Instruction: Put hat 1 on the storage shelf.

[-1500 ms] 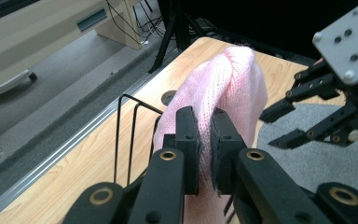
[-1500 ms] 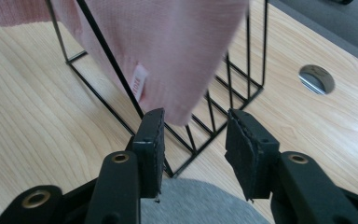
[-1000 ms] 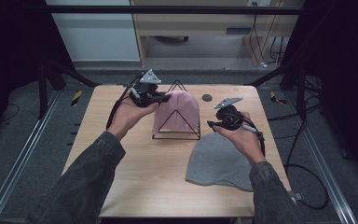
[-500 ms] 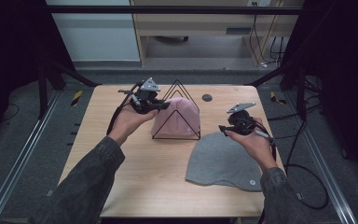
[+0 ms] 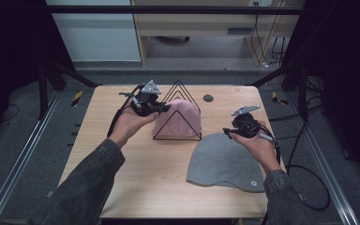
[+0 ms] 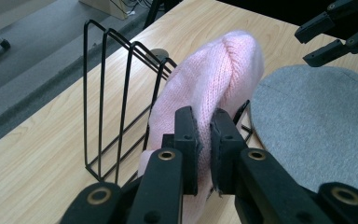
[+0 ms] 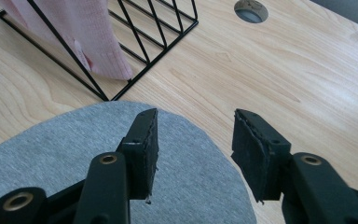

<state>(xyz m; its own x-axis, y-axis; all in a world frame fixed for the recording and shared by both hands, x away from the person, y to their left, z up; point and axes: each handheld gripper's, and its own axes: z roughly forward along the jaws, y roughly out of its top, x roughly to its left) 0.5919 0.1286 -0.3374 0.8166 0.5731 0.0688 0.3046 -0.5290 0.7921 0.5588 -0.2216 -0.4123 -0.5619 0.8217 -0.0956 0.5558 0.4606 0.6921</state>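
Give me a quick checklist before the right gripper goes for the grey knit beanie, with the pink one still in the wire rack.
1. Left gripper shut on the pink knit beanie: ok.
2. Pink beanie seated in the black wire rack: ok, it lies among the wires.
3. Right gripper open: ok, nothing between its pads.
4. Right gripper over the grey knit beanie: ok, above its rounded edge.
5. Grey beanie flat on the wooden table: ok.
6. Right pads touching the grey fabric: cannot tell.
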